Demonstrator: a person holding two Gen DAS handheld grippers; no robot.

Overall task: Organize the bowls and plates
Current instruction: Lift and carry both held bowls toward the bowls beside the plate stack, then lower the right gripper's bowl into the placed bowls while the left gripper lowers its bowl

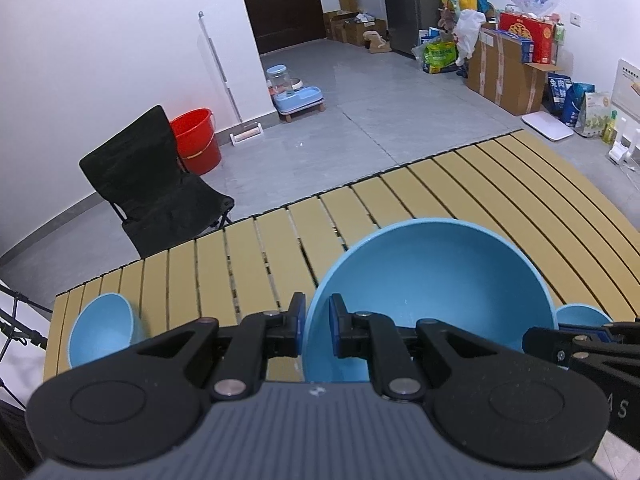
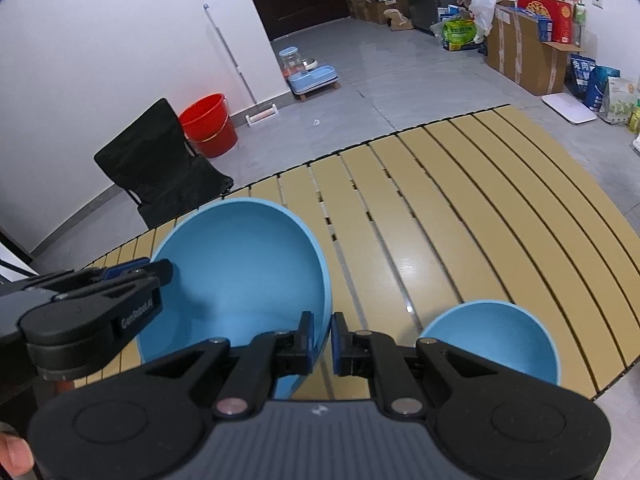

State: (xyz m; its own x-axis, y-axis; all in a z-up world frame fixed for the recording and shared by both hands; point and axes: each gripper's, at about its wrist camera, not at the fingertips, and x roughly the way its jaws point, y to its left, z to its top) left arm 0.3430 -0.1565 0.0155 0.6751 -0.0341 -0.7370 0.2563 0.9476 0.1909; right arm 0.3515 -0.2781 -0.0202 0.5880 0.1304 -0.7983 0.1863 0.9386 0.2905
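Small bowl [image 1: 102, 330] sits at the table's [image 1: 248, 256] near left corner. Left gripper [image 1: 317, 330] pinches the big bowl's [image 1: 432, 276] left rim; right gripper [image 2: 321, 342] pinches its right rim, both narrow on the thin wall. Second small bowl [image 2: 492, 340] sits right, near the edge. Risk: uneven hand motion could twist the rim free, dropping the big bowl or knocking that bowl off.

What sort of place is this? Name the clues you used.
Probably a room in a home: a pet feeder by the dark door, a red bucket, and stacked cardboard boxes along the wall.
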